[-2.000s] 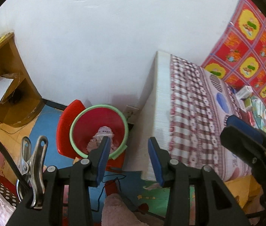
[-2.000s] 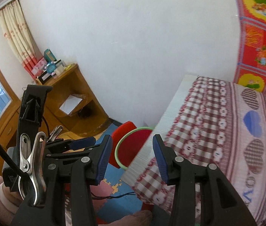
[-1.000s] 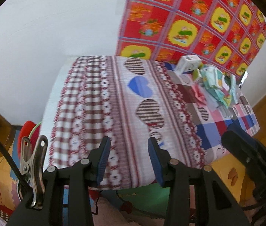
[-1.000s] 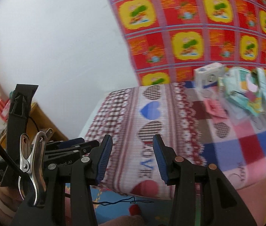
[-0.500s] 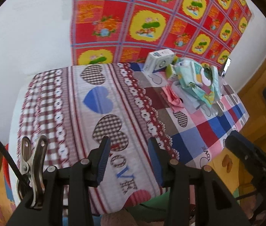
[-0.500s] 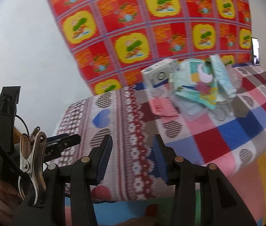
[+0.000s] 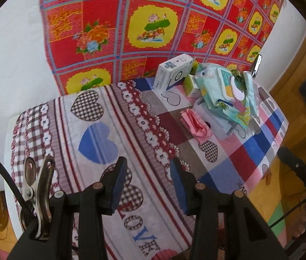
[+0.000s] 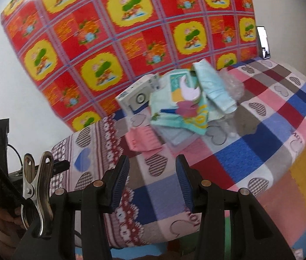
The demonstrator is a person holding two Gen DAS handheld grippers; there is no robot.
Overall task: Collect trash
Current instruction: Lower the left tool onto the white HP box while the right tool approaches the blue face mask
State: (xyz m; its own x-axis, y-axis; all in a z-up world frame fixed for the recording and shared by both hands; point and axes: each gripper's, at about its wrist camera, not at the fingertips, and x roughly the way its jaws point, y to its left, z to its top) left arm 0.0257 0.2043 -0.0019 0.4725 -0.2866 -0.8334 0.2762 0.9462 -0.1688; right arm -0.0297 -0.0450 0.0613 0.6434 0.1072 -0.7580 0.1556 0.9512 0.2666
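Both grippers, left gripper (image 7: 148,184) and right gripper (image 8: 152,182), are held open and empty, aimed down over the bed (image 7: 101,130), since the trash pile (image 8: 187,99) is heaped by the far wall, unreached.

Your left wrist camera looks steeply down over the bed (image 7: 114,130) from its near edge. Your right wrist camera faces the same bed (image 8: 261,147) from slightly closer to the litter pile (image 8: 187,101). Both share that pile (image 7: 224,95) and the red wall cloth (image 7: 153,21).
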